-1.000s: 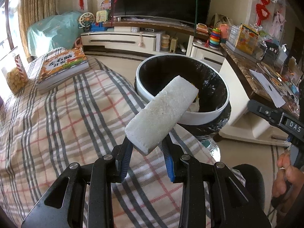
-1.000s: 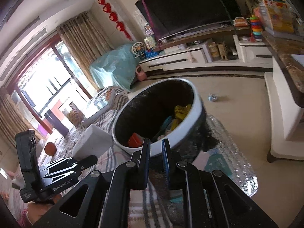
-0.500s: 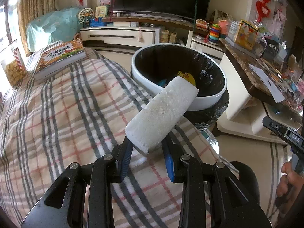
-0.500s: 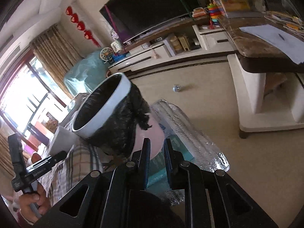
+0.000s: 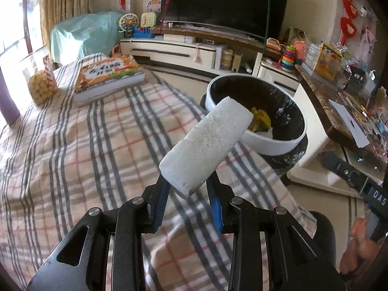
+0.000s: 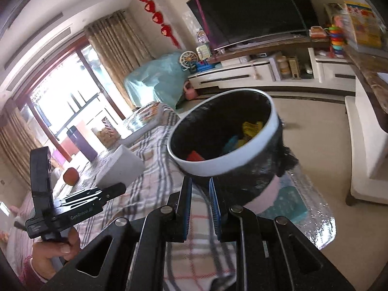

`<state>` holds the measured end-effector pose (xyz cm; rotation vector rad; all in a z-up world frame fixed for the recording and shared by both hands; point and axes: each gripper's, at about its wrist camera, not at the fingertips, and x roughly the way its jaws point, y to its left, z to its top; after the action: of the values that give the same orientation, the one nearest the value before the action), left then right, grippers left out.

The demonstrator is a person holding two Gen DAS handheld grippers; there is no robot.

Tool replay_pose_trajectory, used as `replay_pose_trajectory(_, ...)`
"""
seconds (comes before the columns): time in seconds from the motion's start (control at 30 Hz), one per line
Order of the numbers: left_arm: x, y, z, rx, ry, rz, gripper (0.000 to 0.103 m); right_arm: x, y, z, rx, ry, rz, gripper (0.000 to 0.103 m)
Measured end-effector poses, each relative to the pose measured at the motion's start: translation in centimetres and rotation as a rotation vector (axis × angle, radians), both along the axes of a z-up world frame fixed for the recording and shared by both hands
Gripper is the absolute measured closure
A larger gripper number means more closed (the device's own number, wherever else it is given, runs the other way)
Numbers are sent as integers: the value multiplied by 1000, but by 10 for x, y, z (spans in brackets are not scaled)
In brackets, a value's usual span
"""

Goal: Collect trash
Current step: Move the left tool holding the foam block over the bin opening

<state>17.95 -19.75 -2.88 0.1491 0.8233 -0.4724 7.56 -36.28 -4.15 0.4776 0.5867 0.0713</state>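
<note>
Still pinching the white foam block [image 5: 206, 145] in the left gripper [image 5: 188, 189], now hanging just short of the trash bin's [image 5: 274, 143] near rim, more of the plaid cloth [image 5: 72, 157] showing than a second ago. Only from the right wrist: showing red, blue and yellow scraps [image 6: 232, 140] inside the bin. Right gripper [image 6: 200, 206] standing slightly parted, pinching nothing, over open cloth beside the bin.

I am looking into a bright living room where a large dark television [image 5: 225, 4] sits on a long white media cabinet [image 5: 174, 51] against a cream wall hung with red ornaments [image 6: 155, 17]. Daylight pours through a tall window with a red frame [image 6: 70, 89], flanked by tan curtains [image 5: 63, 2]. Nearer me is a surface under a plaid cloth [image 5: 80, 150], and beyond it a beige floor [image 6: 315, 131] and something under a pale blue cover [image 5: 84, 35].
</note>
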Motion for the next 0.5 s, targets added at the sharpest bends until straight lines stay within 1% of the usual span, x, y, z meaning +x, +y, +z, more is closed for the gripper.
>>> replay_pose_trajectory(0.17,5,-23,9,-9,-17,-40,73,7,-2,5,-1,-2,-4,85)
replay_pose_trajectory(0.5,15,-64,12,4,-25,-98,73,11,-12,9,0,-1,-28,83)
